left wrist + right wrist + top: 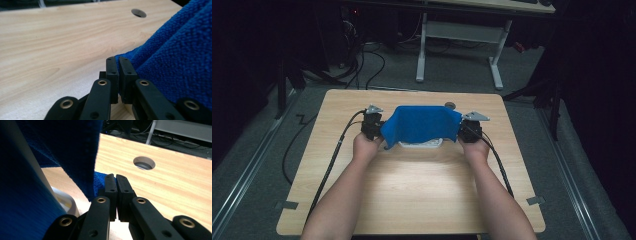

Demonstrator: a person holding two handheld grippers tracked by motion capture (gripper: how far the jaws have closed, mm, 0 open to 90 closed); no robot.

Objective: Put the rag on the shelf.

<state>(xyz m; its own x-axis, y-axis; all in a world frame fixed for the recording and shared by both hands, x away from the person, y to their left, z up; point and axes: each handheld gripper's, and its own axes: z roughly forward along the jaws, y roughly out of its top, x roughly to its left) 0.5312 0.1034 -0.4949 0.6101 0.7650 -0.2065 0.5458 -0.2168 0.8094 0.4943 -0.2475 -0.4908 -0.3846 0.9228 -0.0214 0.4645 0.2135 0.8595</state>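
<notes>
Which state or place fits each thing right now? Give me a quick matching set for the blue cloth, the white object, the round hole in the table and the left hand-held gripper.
Things:
1. blue cloth
2. white object
3. round hole
4. left hand-held gripper

States or places:
A. in the tabletop beyond the cloth's far edge
B. jaws shut on a cloth corner
C. stretched between the two hand-held grippers
D. on the table under the cloth, partly covered

Pairs: 1-C, 2-D, 3-A, 4-B
</notes>
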